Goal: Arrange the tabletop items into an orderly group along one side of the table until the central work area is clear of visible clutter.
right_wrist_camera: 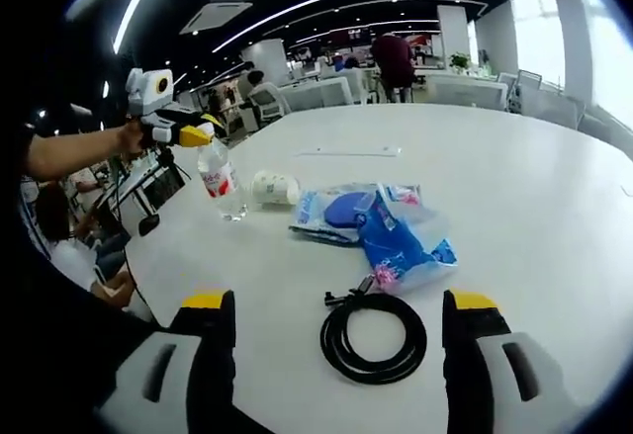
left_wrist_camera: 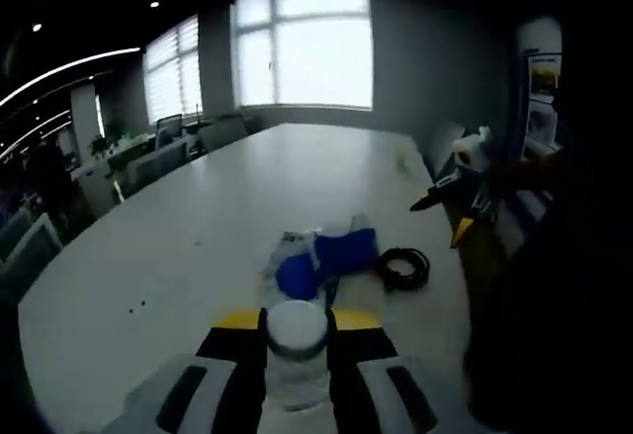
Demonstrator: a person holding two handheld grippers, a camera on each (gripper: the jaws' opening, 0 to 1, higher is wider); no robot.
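Two grippers work over the wide white worktop (right_wrist_camera: pixel 554 187). The left gripper (left_wrist_camera: pixel 297 355) is closed around a clear plastic water bottle with a white cap and a red label (right_wrist_camera: pixel 220 179); in the left gripper view the cap sits between the two jaws, and in the right gripper view the bottle stands upright with its base touching or just above the worktop, near the edge on the person's side. The right gripper (right_wrist_camera: pixel 336 340) is wide open and holds nothing.

Between its jaws, just ahead, lies a coiled black cable (right_wrist_camera: pixel 374 337), flat on the worktop, with its plug end pointing away from the gripper. This is the relation that matters for the next move, as I judge it: the coil is directly in front of the right gripper and well apart from the left one, so the right gripper is the nearer one to take it. Because the coil lies flat, I think the jaws need to come down over one side of the ring.

Beyond the cable lies a crumpled blue and clear plastic bag (right_wrist_camera: pixel 396 231), beside a second flat blue and white packet (right_wrist_camera: pixel 331 212). A small white paper roll (right_wrist_camera: pixel 275 188) lies on its side close to the bottle.

Some print shows on the bottle label and on the packets, but it is too small to read.
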